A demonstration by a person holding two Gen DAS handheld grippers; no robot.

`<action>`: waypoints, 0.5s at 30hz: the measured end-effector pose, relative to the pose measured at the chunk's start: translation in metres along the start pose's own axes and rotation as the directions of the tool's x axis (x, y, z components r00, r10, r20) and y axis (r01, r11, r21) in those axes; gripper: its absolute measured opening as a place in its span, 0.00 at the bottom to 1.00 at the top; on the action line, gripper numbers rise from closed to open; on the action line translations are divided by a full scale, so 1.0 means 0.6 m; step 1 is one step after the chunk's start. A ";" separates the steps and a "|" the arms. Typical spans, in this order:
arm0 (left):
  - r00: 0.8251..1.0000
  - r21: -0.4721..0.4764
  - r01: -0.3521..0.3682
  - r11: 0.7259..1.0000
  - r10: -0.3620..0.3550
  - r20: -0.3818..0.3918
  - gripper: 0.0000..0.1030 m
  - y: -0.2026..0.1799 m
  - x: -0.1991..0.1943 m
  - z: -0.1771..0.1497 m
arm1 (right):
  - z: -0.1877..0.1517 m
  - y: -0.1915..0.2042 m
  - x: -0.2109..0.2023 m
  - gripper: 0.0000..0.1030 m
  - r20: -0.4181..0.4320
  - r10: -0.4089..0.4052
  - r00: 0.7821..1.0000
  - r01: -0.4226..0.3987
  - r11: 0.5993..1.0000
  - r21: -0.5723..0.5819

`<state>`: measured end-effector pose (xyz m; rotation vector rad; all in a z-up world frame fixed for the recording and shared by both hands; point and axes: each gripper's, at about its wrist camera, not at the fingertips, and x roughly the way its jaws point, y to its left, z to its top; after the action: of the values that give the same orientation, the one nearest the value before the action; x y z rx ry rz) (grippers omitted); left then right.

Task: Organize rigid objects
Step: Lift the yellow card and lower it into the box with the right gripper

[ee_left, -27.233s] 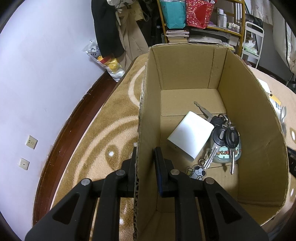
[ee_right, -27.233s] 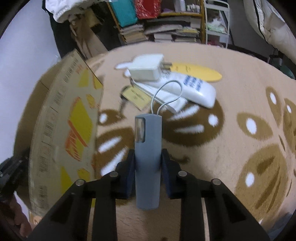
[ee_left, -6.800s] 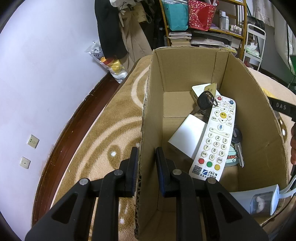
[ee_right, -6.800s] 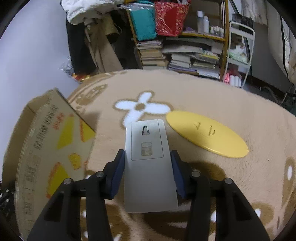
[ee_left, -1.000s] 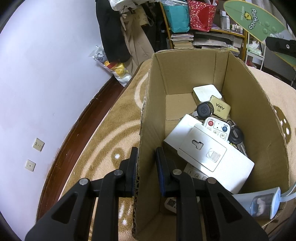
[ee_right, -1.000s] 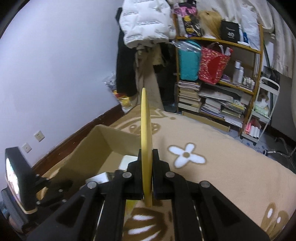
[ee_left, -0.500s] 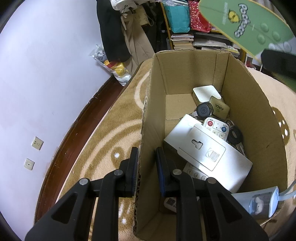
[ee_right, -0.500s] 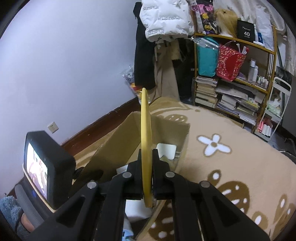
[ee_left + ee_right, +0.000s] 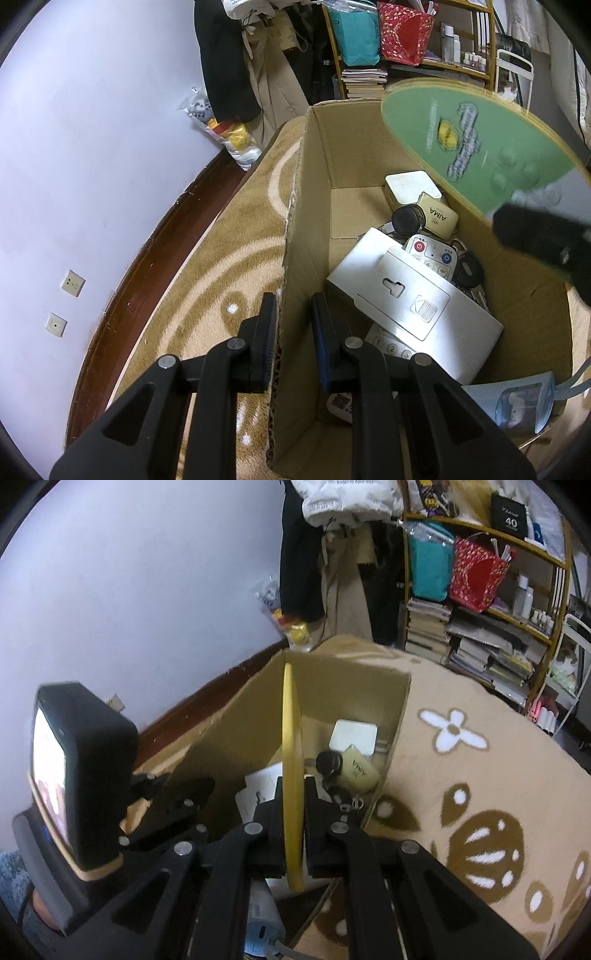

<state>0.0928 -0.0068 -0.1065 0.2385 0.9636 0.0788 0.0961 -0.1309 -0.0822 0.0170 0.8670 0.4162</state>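
**Disc held on edge above a filling box**

In the left wrist view, wall sockets [image 9: 72,283] sit at nine o'clock on the pale wall, above a dark skirting board. The left tongs [image 9: 293,325] straddle the box's [image 9: 301,229] left wall at six o'clock, one finger outside and one inside, pinching the cardboard. The box stands on a tan patterned rug [image 9: 225,266]. Inside, toward three o'clock, lie a white flat pack [image 9: 413,299] over a remote [image 9: 430,253], with a white charger [image 9: 412,186], a gold tag [image 9: 437,216] and dark keys [image 9: 467,269] behind, and a pale blue case [image 9: 517,402] at five o'clock. At two o'clock a green-faced disc [image 9: 472,147], blurred, hangs over the box's far right corner.

In the right wrist view, the right tongs [image 9: 293,834] are narrowed on that disc's yellow rim [image 9: 290,738], which stands upright at centre, above the open box. Shelves [image 9: 480,590] of books and bags fill one to two o'clock.
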 end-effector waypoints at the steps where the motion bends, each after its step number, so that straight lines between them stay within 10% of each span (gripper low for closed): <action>1: 1.000 0.000 0.001 1.000 -0.001 0.000 0.18 0.000 0.000 0.000 | -0.002 0.001 0.002 0.07 -0.005 0.004 1.000 -0.004 1.000 -0.001; 15: 1.000 -0.002 0.007 1.000 -0.007 -0.002 0.19 -0.001 0.000 0.000 | -0.011 0.004 0.004 0.08 -0.064 -0.027 0.998 0.026 1.000 -0.014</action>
<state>0.0925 -0.0076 -0.1065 0.2337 0.9663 0.0736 0.0917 -0.1285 -0.0878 -0.0199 0.9273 0.3990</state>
